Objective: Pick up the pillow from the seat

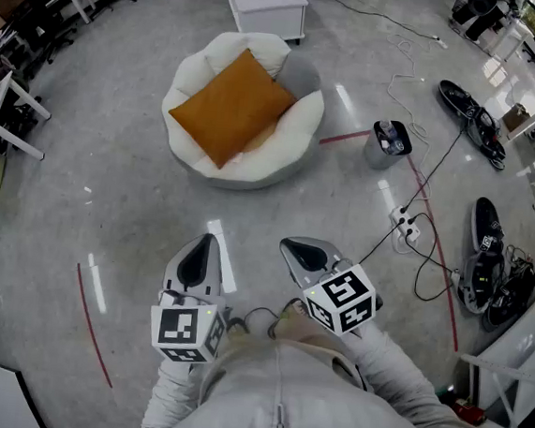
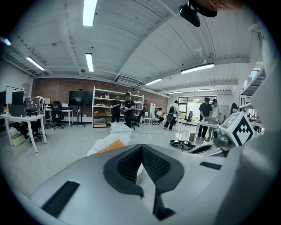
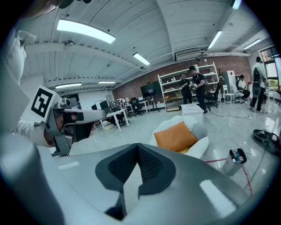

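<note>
Both the left gripper (image 1: 199,260) and right gripper (image 1: 303,256) have jaws pressed together, empty. The orange pillow (image 1: 231,107) lies well ahead; advise spreading jaws before reaching the seat (image 1: 295,126).

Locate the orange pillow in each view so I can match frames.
Head view: orange pillow at upper centre, lying on the white seat.
Left gripper view: only an orange sliver shows, left of centre and below mid-height.
Right gripper view: right of centre, just below mid-height, on the seat.
Shared landmark: the white seat under it appears in all three views.
</note>
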Demonstrator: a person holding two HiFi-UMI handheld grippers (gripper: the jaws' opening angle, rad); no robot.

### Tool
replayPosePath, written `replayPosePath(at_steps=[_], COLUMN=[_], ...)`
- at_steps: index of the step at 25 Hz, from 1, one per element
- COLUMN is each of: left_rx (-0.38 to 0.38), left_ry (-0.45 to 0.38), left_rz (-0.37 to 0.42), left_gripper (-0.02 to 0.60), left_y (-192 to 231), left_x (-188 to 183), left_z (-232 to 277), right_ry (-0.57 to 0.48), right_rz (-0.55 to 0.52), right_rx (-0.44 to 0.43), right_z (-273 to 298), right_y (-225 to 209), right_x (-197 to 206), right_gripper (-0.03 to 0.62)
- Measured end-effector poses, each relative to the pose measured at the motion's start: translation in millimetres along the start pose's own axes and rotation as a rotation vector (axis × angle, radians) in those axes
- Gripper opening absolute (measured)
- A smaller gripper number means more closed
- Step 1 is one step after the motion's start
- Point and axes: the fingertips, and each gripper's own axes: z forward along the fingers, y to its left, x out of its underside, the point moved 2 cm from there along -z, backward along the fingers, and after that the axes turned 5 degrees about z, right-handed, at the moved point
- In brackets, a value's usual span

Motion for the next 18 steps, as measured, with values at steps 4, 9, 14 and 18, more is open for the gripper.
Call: replayPosePath(at_steps=[4,9,14,18], left_rx=[0.000,0.051,0.066,0.083], left_ry=[0.013,0.079,0.135,0.133], left_rz=[-0.021,-0.069,-0.104,-0.090], left_gripper=[0.002,0.002,0.002,0.002], left_y=[1.4,4.9,12.3,15.3], left_x=[24.0,71.1,100.6,108.8], left_z=[-40.7,-99.8,-156.2,-186.6], right_ry=[-0.002,-0.020,-0.046,-0.049], right_rz=[0.000,0.009,0.016,-0.003], right_rx=[-0.012,0.020,0.034,0.042], right_z=[1.6,-5.7,-21.5,-28.2], right_y=[43.2,104.3,166.5,198.0], right_x=[20.4,57.4,74.5,84.6], right_gripper=[0.000,0.000,0.000,-0.002])
